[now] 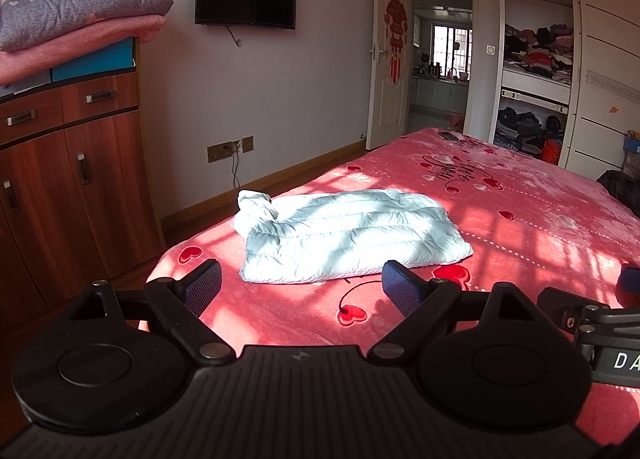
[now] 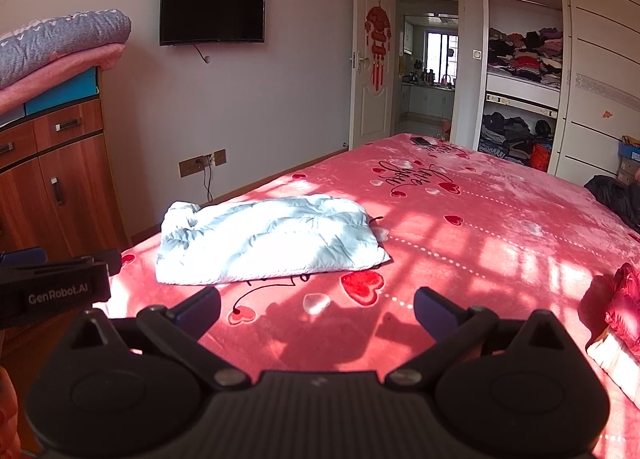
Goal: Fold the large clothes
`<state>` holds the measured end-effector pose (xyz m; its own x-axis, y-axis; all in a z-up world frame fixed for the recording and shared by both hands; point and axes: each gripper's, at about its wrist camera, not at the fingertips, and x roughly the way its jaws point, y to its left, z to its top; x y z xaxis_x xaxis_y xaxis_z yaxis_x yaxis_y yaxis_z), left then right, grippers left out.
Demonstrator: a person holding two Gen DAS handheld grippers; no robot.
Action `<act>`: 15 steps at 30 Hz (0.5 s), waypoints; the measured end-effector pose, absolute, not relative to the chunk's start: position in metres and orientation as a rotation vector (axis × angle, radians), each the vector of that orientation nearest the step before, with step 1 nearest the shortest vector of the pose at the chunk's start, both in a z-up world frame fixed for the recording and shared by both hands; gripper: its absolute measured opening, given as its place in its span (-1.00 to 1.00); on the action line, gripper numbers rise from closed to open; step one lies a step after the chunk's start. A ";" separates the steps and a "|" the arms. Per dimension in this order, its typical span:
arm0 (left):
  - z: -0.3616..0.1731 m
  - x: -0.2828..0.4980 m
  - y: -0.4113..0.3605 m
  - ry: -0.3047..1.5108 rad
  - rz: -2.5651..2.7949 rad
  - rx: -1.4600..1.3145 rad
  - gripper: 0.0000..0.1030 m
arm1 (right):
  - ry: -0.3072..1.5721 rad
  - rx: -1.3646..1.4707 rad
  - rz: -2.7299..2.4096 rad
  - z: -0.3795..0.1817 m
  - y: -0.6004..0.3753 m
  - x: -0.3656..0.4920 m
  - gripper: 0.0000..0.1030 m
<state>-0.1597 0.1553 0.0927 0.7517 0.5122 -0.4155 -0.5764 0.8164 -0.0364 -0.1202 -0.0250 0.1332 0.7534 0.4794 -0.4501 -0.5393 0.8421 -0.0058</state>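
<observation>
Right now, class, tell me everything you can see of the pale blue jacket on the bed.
The pale blue jacket is a quilted, puffy garment with stitched channels, its fabric looking smooth and slightly shiny. It lies flat and already folded into a compact oblong on the pink heart-print blanket, near the bed's left edge. One end is bunched and crumpled; the other is neat. Sunlight and shadow bars cross it. Only the blanket touches it; both tools are apart from it.

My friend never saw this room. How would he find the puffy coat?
Look at the big bed with the pink heart blanket. Near its left edge, on the side toward the wooden cabinet, lies the puffy coat, folded flat. It is the only pale blue, quilted thing there; everything around it is pink and red.
</observation>
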 end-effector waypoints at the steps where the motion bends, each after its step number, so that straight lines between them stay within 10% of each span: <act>1: 0.093 -0.160 0.155 0.404 0.599 -0.164 1.00 | 0.455 -0.137 0.558 0.133 -0.025 -0.120 0.98; 15: 0.090 -0.158 0.157 0.417 0.619 -0.157 1.00 | 0.477 -0.138 0.573 0.124 -0.025 -0.117 0.98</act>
<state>-0.1577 0.1566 0.0895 0.7346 0.5293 -0.4245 -0.5918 0.8058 -0.0195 -0.1174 -0.0253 0.1239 0.7351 0.4886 -0.4700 -0.5511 0.8344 0.0055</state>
